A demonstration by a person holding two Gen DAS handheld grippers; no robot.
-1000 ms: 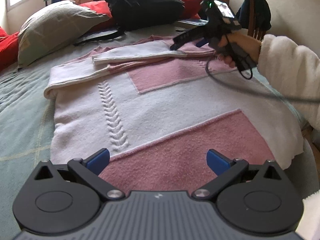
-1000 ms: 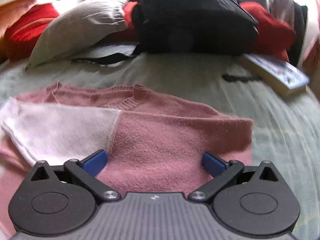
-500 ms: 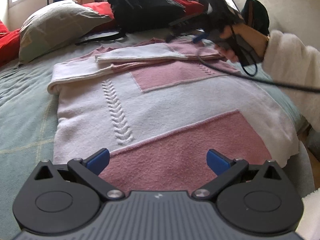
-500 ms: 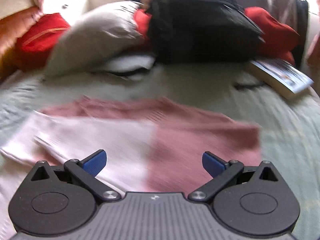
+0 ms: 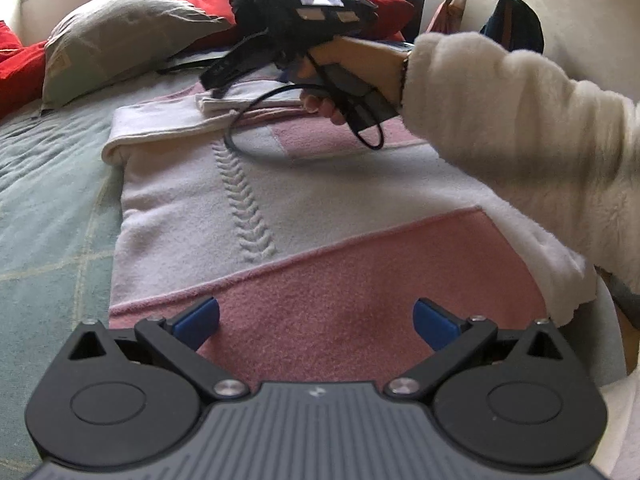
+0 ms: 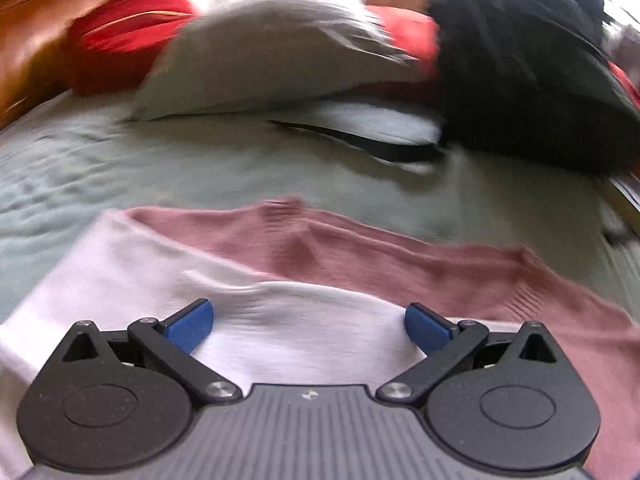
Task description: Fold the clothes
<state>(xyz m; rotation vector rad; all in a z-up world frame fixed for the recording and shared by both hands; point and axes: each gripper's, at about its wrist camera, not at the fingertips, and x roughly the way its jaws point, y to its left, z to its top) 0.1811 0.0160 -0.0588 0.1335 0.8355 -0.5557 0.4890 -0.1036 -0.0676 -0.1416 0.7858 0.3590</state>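
— What had changed since half a second before?

— The right tool had swung across the sweater toward its near-left folded sleeve, so the hand and fluffy white sleeve of the arm now crossed above the sweater's middle. The right wrist view was blurred with motion.

— How did the tools stand?

— Both were spread wide and held nothing. The left tool hovered over the sweater's pink hem; the right tool sat over the white folded sleeve.

— And the count?

— One sweater, pink and white, lying flat on the bed with sleeves folded in. Two tools, one hand seen.

— What lay around the sweater?

— Beyond its collar, a grey pillow, red cushions and a black backpack. A black cable dangled from the right tool over the sweater, and the arm hid part of the sweater's right side.
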